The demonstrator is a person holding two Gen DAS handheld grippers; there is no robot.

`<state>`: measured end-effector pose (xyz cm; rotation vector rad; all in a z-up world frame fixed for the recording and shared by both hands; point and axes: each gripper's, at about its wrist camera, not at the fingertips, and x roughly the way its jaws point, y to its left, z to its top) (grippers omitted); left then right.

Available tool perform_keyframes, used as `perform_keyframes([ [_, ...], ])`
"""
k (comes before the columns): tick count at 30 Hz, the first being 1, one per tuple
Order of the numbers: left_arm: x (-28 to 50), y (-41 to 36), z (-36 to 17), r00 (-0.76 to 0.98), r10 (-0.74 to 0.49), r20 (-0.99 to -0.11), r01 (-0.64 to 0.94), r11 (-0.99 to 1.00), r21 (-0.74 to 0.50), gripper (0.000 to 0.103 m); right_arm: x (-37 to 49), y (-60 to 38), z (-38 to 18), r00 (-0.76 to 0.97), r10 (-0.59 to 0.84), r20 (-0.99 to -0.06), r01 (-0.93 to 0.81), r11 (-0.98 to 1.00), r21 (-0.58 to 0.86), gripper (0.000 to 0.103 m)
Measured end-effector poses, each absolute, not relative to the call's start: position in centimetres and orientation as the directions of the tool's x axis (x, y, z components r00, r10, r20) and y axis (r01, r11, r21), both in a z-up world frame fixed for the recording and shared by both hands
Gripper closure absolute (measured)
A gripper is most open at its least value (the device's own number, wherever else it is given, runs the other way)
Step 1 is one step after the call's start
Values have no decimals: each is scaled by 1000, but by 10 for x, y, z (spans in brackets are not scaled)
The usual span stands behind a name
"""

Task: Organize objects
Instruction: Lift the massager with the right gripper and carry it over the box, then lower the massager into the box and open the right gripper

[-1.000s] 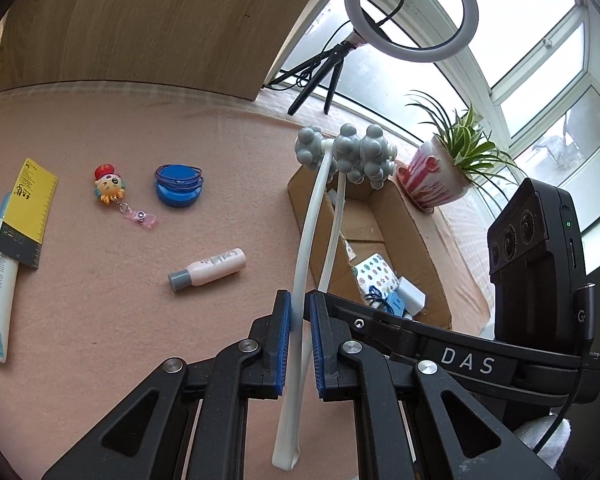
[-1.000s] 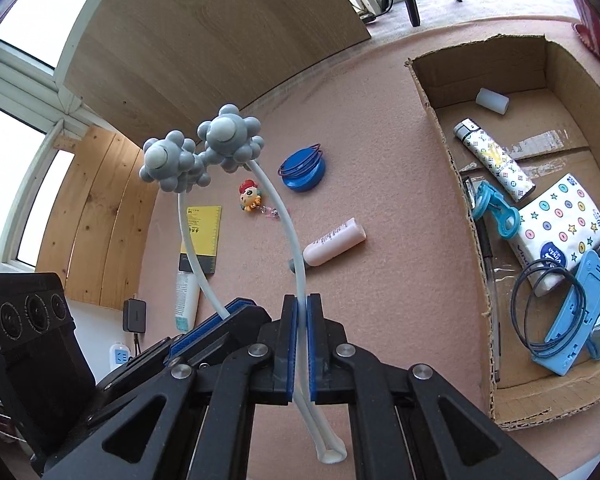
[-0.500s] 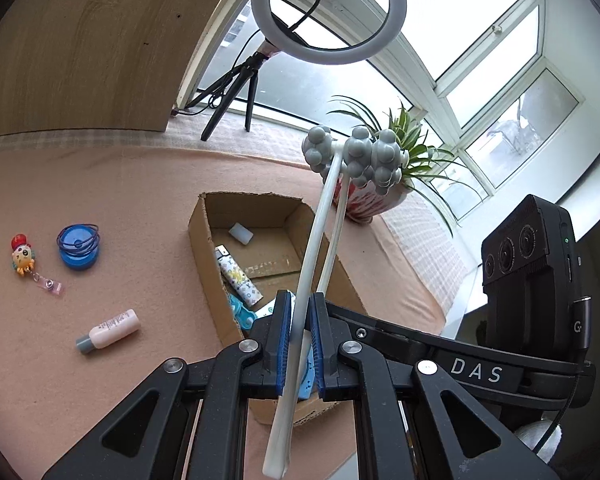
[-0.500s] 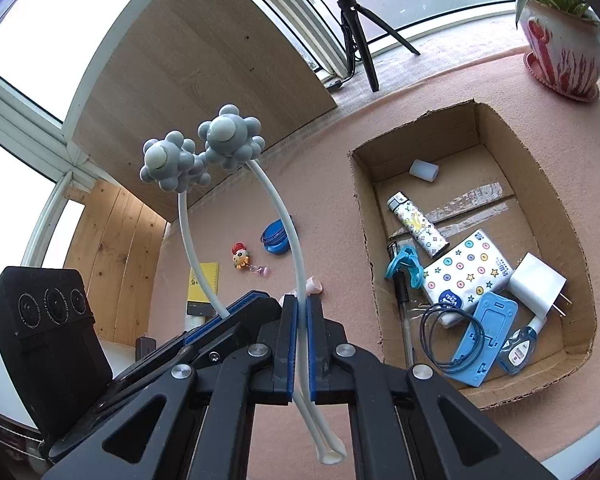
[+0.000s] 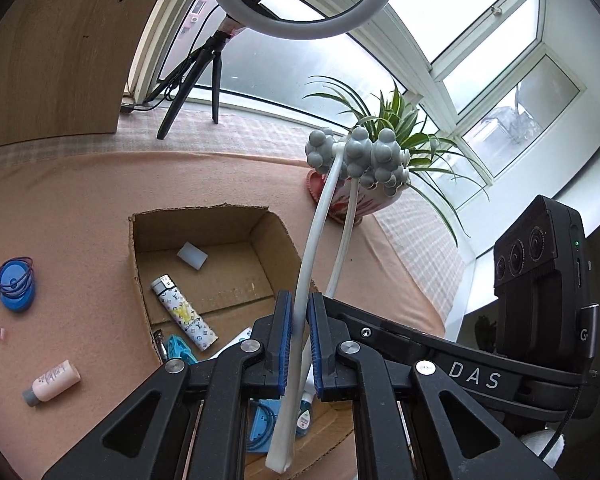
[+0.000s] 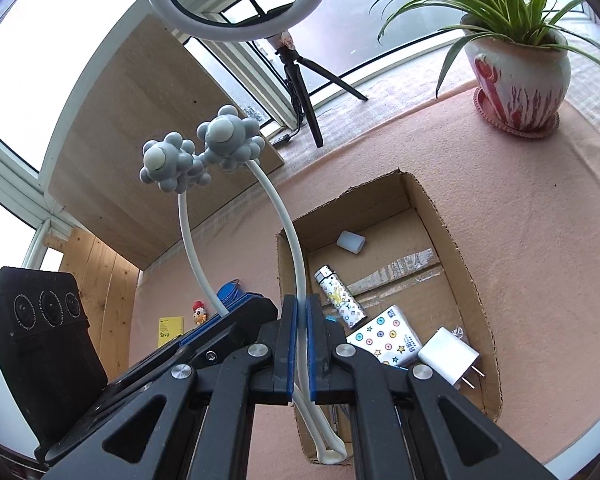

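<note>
Both grippers clamped on same massager (image 5: 300,280): left gripper (image 5: 298,344) pinches one white arm between blue pads, right gripper (image 6: 302,348) pinches other arm. Grey knobbed heads (image 6: 198,156) stick up past fingers, joined end hangs below. Massager held in air above cardboard box (image 6: 476,292), open top. Box holds lighter (image 6: 338,296), tissue pack (image 6: 384,340), charger (image 6: 448,356); far end mostly bare. Pink counter (image 6: 540,220) right of box clear up to plant pot (image 6: 516,80). Small bottle (image 5: 52,382), blue lid (image 5: 16,286) left of box.

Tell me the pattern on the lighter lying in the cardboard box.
The lighter is white with small multicoloured monogram motifs and a silver cap; clearest in the right wrist view.
</note>
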<state>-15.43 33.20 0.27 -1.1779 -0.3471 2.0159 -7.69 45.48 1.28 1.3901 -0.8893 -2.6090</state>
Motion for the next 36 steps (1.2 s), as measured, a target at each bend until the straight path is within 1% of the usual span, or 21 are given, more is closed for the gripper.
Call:
perform_keyframes([
  [5, -161, 342, -9, -279, 701, -657, -466, -697, -545, 95, -84, 469, -6, -569, -295, -768, -248, -829, 502, 98],
  [7, -163, 341, -12, -286, 689, -666, -457, -709, -537, 91, -85, 473, -12, -560, -292, -775, -257, -828, 498, 98],
  [8, -165, 341, -14, -287, 684, -670, -452, -714, -535, 85, -86, 474, -15, -553, -291, -780, -261, -829, 495, 97],
  [9, -165, 339, -14, -293, 678, -674, -447, -720, -531, 75, -86, 475, -17, -550, -288, -784, -266, -829, 492, 95],
  [11, -165, 335, -13, -307, 670, -676, -444, -729, -520, 69, -87, 478, -20, -547, -264, -794, -287, -832, 474, 93],
  [12, -165, 333, -13, -309, 668, -677, -446, -731, -517, 68, -87, 480, -21, -547, -255, -798, -292, -834, 467, 82],
  [13, -165, 331, -13, -311, 664, -680, -445, -734, -513, 68, -86, 481, -22, -547, -238, -802, -303, -837, 455, 76],
  [14, -165, 328, -12, -314, 661, -682, -445, -737, -509, 68, -84, 484, -23, -549, -216, -807, -321, -838, 442, 63],
  [15, -164, 326, -12, -318, 657, -684, -445, -740, -504, 68, -82, 485, -23, -555, -203, -807, -331, -836, 438, 56],
  [19, -162, 316, -14, -325, 642, -695, -438, -753, -491, 67, -80, 488, -28, -556, -186, -810, -346, -834, 429, 56],
  [22, -160, 303, -15, -330, 628, -705, -430, -765, -480, 63, -78, 483, -30, -557, -170, -813, -345, -843, 413, 55],
  [25, -159, 286, -20, -338, 608, -719, -410, -782, -469, 62, -77, 477, -33, -561, -185, -807, -332, -842, 424, 55],
  [28, -161, 263, -28, -346, 584, -735, -376, -804, -461, 57, -77, 467, -34, -565, -186, -804, -312, -854, 417, 55],
  [30, -165, 247, -35, -353, 561, -748, -352, -821, -449, 51, -77, 458, -34, -571, -185, -800, -296, -863, 410, 55],
  [34, -175, 214, -47, -363, 518, -775, -298, -852, -430, 50, -76, 440, -35, -581, -206, -788, -254, -873, 416, 55],
  [36, -183, 198, -53, -364, 498, -787, -265, -865, -425, 47, -75, 432, -35, -585, -217, -782, -238, -875, 421, 54],
])
